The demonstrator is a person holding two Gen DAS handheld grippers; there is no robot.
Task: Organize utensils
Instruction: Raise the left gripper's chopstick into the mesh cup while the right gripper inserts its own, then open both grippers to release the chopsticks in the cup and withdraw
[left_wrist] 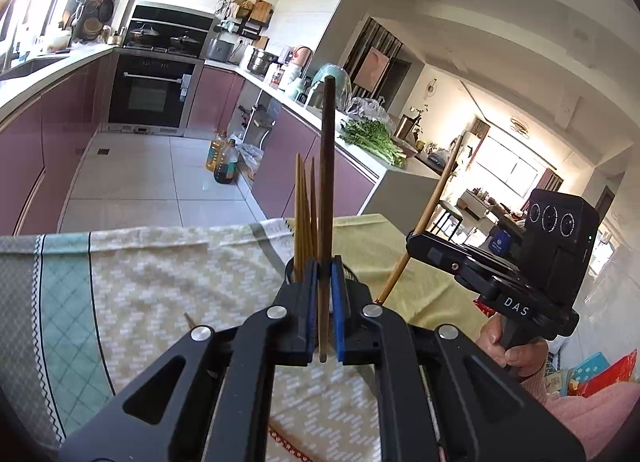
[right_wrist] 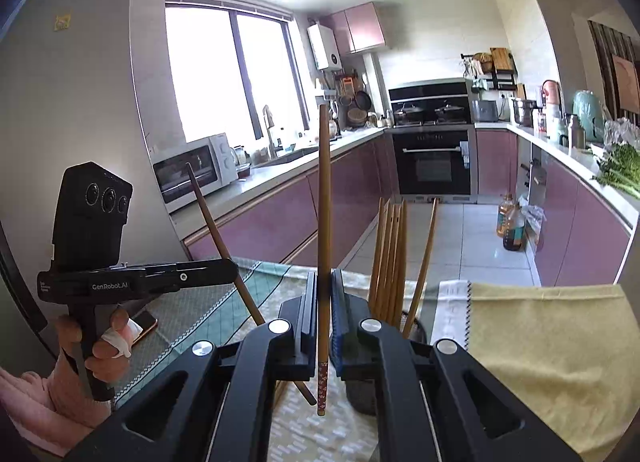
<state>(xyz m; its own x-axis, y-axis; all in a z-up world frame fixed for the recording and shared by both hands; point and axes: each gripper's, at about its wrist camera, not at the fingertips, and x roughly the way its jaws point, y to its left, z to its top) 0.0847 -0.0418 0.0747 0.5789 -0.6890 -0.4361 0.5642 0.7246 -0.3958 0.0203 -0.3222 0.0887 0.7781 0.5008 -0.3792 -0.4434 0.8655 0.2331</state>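
My left gripper [left_wrist: 325, 266] is shut on a dark brown chopstick [left_wrist: 328, 162], which stands upright between its blue pads. Just behind it, a dark holder [left_wrist: 289, 268] contains several bamboo chopsticks [left_wrist: 302, 214]. My right gripper [right_wrist: 324, 282] is shut on a light brown chopstick [right_wrist: 325, 202] with a patterned lower end, also upright. The holder [right_wrist: 360, 394] with its chopsticks [right_wrist: 390, 258] sits just right of it. Each view shows the other tool in a person's hand: the right gripper [left_wrist: 414, 242] with its light chopstick [left_wrist: 440, 186], the left gripper [right_wrist: 234, 266] with the dark chopstick [right_wrist: 212, 218].
A patterned cloth [left_wrist: 160, 282] covers the table, with a yellow cloth [right_wrist: 540, 342] on the right part. A phone [right_wrist: 146, 326] lies near the table's left edge. Beyond are the kitchen floor with oil bottles [left_wrist: 224, 162] and a counter with greens [left_wrist: 372, 138].
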